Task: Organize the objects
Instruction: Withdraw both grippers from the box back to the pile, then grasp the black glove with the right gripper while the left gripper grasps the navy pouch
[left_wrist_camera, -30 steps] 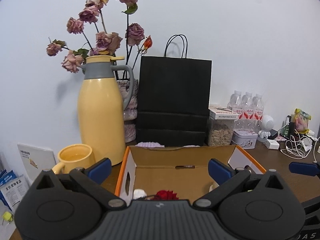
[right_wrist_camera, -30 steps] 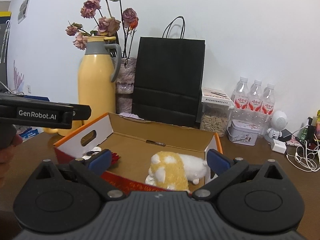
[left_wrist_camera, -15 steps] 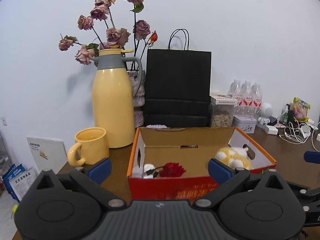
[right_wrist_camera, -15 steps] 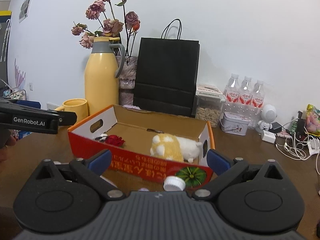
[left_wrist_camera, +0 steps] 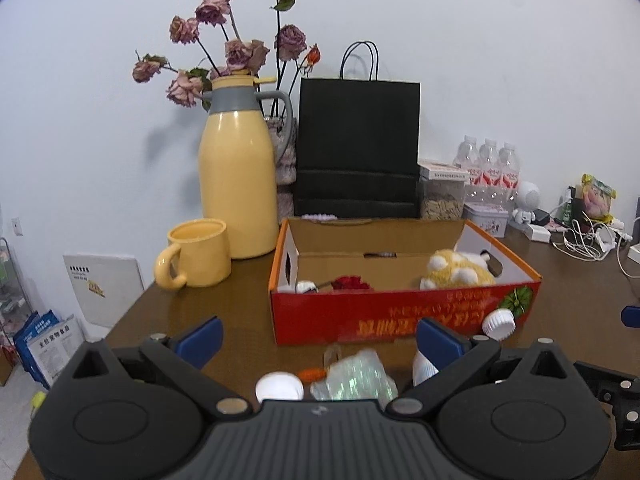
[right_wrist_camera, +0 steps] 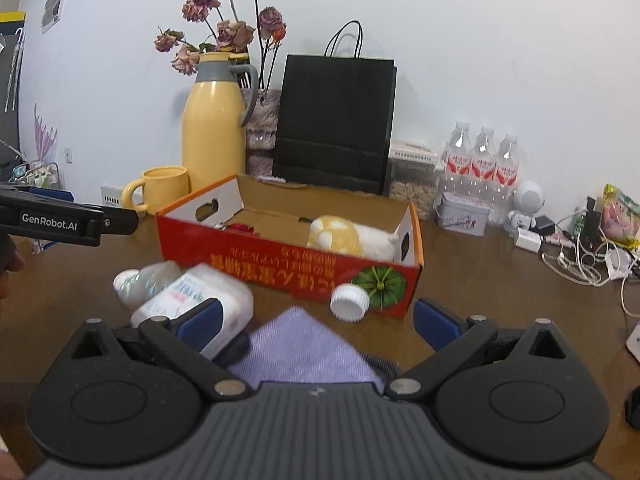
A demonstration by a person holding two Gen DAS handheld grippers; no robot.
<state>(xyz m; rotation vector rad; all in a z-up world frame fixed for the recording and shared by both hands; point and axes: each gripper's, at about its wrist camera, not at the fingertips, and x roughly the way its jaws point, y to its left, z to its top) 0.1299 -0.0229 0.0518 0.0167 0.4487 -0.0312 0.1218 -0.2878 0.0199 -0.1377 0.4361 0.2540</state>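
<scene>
1. Both grippers have pulled back from the red cardboard box (left_wrist_camera: pixel 404 314) since a second ago, and loose things on the worktop (right_wrist_camera: pixel 500 272) in front of it have come into view.
2. The left gripper (left_wrist_camera: pixel 319 339) is spread wide and empty above a crumpled clear bottle (left_wrist_camera: pixel 356 376).
3. The right gripper (right_wrist_camera: pixel 316 318) is also spread and empty, over a purple cloth (right_wrist_camera: pixel 304 350).
4. The box holds a yellow-and-white plush toy (right_wrist_camera: pixel 352 238) at its right end and a red rose (left_wrist_camera: pixel 351 283) at its left.
5. A white cap (right_wrist_camera: pixel 349 302) lies against the box front; a white bottle (right_wrist_camera: pixel 196 300) lies nearby.
</scene>
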